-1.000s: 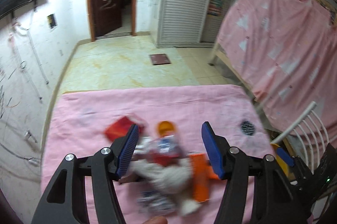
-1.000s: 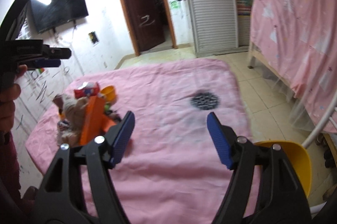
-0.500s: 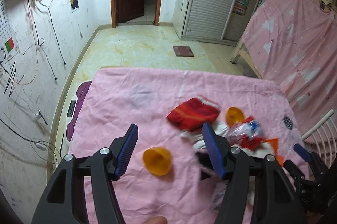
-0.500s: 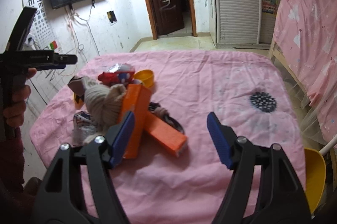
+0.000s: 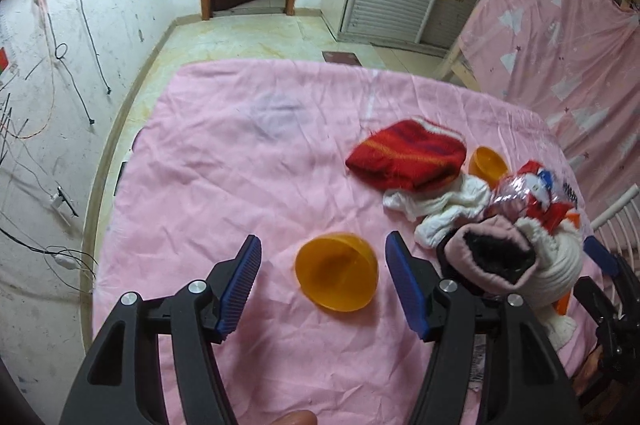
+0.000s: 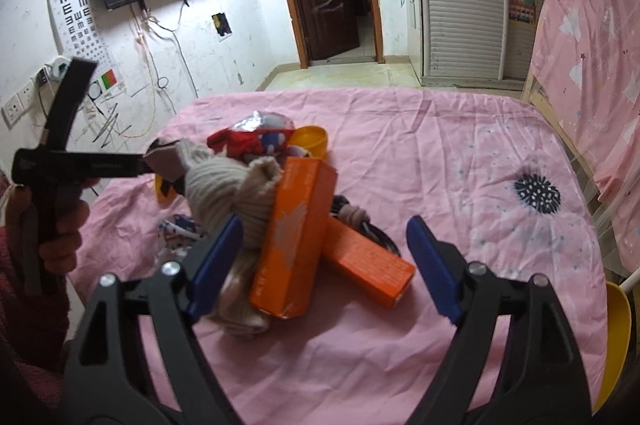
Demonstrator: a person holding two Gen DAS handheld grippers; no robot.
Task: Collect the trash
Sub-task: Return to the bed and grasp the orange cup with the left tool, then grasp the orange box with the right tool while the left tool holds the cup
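Observation:
My left gripper (image 5: pixel 322 279) is open, its blue pads on either side of an orange plastic cup (image 5: pixel 336 276) lying on its side on the pink cloth. A red knit hat (image 5: pixel 408 155), a second orange cup (image 5: pixel 486 161), a white cloth (image 5: pixel 440 205), a shiny red snack wrapper (image 5: pixel 532 191) and a pink slipper (image 5: pixel 492 257) lie to its right. My right gripper (image 6: pixel 324 261) is open and empty over two orange boxes (image 6: pixel 296 233), next to a beige knit hat (image 6: pixel 224 189). The wrapper (image 6: pixel 256 137) lies behind them.
The pink-covered table (image 5: pixel 224 153) drops off to tiled floor at the far edge. A yellow chair (image 6: pixel 616 329) stands at the right. A pink curtain (image 5: pixel 560 37) hangs at the right, a white wall with cables at the left.
My left gripper has moved left and closer, so the near orange cup now sits between its pads. My right gripper has moved in over the orange boxes.

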